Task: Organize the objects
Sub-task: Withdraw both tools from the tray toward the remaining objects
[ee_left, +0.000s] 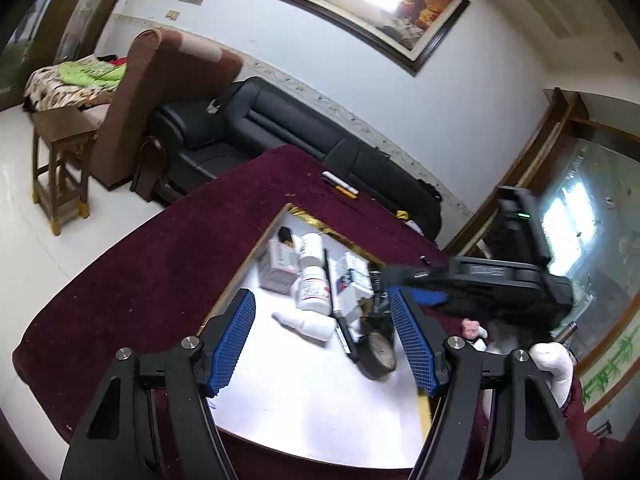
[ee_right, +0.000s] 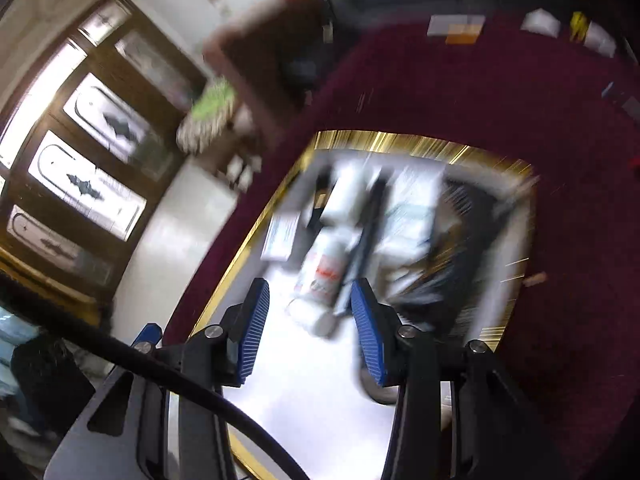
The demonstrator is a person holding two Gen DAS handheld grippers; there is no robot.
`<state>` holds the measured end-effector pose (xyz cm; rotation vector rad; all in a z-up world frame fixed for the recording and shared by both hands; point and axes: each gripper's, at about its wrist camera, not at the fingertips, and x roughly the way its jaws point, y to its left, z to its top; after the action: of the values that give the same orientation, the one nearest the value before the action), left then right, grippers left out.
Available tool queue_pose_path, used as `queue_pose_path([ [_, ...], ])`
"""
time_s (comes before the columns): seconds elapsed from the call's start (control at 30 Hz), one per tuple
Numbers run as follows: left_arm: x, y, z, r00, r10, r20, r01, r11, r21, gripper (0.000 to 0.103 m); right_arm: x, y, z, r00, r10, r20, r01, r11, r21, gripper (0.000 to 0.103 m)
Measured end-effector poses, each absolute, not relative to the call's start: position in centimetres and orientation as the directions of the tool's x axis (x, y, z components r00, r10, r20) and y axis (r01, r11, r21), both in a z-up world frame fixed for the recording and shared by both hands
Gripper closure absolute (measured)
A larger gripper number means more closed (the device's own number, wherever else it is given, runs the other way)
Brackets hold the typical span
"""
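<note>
A white tray with a gold rim (ee_left: 296, 384) lies on a dark red tablecloth (ee_left: 152, 264). In it lie a white pill bottle (ee_left: 311, 276), small boxes (ee_left: 280, 266), a black pen (ee_left: 332, 292), a small white bottle (ee_left: 308, 322) and a round black clock (ee_left: 378, 350). My left gripper (ee_left: 324, 338) is open and empty above the tray's near half. My right gripper (ee_left: 416, 278) reaches in from the right over the clock. In the blurred right wrist view it (ee_right: 308, 324) is open and empty above the tray (ee_right: 400, 144) and the pill bottle (ee_right: 326, 268).
Markers (ee_left: 340, 186) lie on the cloth beyond the tray. A black sofa (ee_left: 280, 128), a brown armchair (ee_left: 132, 100) and a wooden stool (ee_left: 60, 168) stand behind the table. Small boxes (ee_right: 456, 26) lie on the cloth's far side.
</note>
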<state>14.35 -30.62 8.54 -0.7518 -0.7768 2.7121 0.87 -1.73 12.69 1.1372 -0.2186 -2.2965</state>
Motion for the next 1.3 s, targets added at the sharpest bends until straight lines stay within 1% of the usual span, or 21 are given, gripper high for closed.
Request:
queue_pose_path([
  [0.03,14.5,-30.3,8.8,-0.844,0.350,-0.405,-0.088,-0.837,-0.539,0.038,2.2,-0.4,13.9,-0.563,-0.506,-0.654,0.404,-0.858,0.317,0.060],
  [0.07,14.6,-29.7,9.1,-0.843,0.363,-0.396,-0.112,-0.840,-0.531,0.038,4.4,1.6,15.7,-0.697,-0.411,-0.588,0.366,-0.909,0.202,0.060],
  [0.1,14.6,-29.1,9.4,-0.841,0.377,-0.388,-0.134,-0.840,-0.526,0.038,7.4,3.5,17.5,-0.840,-0.269,-0.472,0.277,-0.959,0.055,0.058],
  [0.13,14.6,-28.4,9.7,-0.836,0.395,-0.379,-0.159,-0.838,-0.522,0.038,9.7,4.3,18.4,-0.919,-0.162,-0.360,0.189,-0.981,-0.042,0.042],
  [0.17,14.6,-27.5,10.1,-0.832,0.416,-0.368,-0.189,-0.835,-0.517,0.038,11.8,5.0,19.0,-0.961,-0.092,-0.263,0.120,-0.988,-0.095,0.029],
  [0.2,14.6,-26.6,10.4,-0.828,0.433,-0.357,-0.215,-0.833,-0.510,0.038,13.2,6.2,19.2,-0.982,-0.048,-0.180,0.070,-0.990,-0.120,0.005],
  [0.23,14.6,-25.5,10.8,-0.823,0.451,-0.346,-0.247,-0.831,-0.498,0.038,14.4,7.7,19.3,-0.992,-0.021,-0.122,0.036,-0.991,-0.127,0.000],
  [0.27,14.5,-24.3,11.1,-0.813,0.472,-0.341,-0.279,-0.830,-0.483,0.038,15.0,9.3,19.3,-0.993,0.007,-0.114,0.008,-0.992,-0.127,0.000],
  [0.3,14.1,-22.7,11.3,-0.795,0.495,-0.350,-0.309,-0.827,-0.469,0.038,14.6,11.0,19.0,-0.989,0.031,-0.147,-0.012,-0.992,-0.125,0.000],
  [0.37,13.0,-19.6,11.7,-0.749,0.546,-0.375,-0.362,-0.811,-0.459,0.038,12.9,14.6,18.0,-0.964,0.049,-0.263,-0.028,-0.996,-0.086,0.000],
  [0.4,12.5,-18.0,11.9,-0.724,0.568,-0.392,-0.386,-0.804,-0.453,0.038,11.9,16.5,17.4,-0.949,0.061,-0.310,-0.049,-0.998,-0.048,0.000],
  [0.43,12.0,-16.3,12.0,-0.697,0.587,-0.411,-0.409,-0.797,-0.444,0.038,10.5,18.7,16.6,-0.930,0.066,-0.360,-0.080,-0.997,0.025,0.000],
  [0.53,11.3,-11.5,12.1,-0.618,0.639,-0.459,-0.475,-0.768,-0.430,0.038,9.8,24.8,14.5,-0.898,0.067,-0.435,-0.152,-0.975,0.164,0.000],
  [0.7,10.3,-5.8,11.7,-0.537,0.649,-0.540,-0.515,-0.758,-0.399,0.038,7.4,31.6,11.6,-0.841,0.033,-0.539,-0.225,-0.929,0.293,0.000],
  [0.8,9.2,-3.7,11.1,-0.500,0.648,-0.575,-0.507,-0.757,-0.412,0.038,5.1,34.4,10.0,-0.824,0.016,-0.567,-0.257,-0.901,0.349,0.000],
  [0.87,8.2,-1.8,11.0,-0.488,0.631,-0.603,-0.512,-0.766,-0.388,0.038,3.5,36.3,8.8,-0.809,-0.004,-0.588,-0.283,-0.874,0.396,0.000],
  [1.03,6.5,5.5,11.0,-0.459,0.584,-0.670,-0.619,-0.751,-0.230,0.038,3.1,39.0,6.3,-0.808,-0.035,-0.588,-0.312,-0.821,0.478,0.000],
  [1.13,5.6,11.0,10.6,-0.463,0.555,-0.691,-0.705,-0.703,-0.093,0.038,3.4,40.0,5.3,-0.792,-0.047,-0.609,-0.337,-0.798,0.499,0.000],
  [1.2,4.7,13.6,9.8,-0.467,0.531,-0.707,-0.736,-0.677,-0.022,0.039,3.5,40.8,5.0,-0.796,-0.059,-0.602,-0.343,-0.776,0.529,0.000],
  [1.3,2.6,17.3,7.6,-0.442,0.496,-0.747,-0.763,-0.646,0.023,0.039,4.1,41.3,5.2,-0.808,-0.065,-0.586,-0.346,-0.752,0.561,0.000],
])
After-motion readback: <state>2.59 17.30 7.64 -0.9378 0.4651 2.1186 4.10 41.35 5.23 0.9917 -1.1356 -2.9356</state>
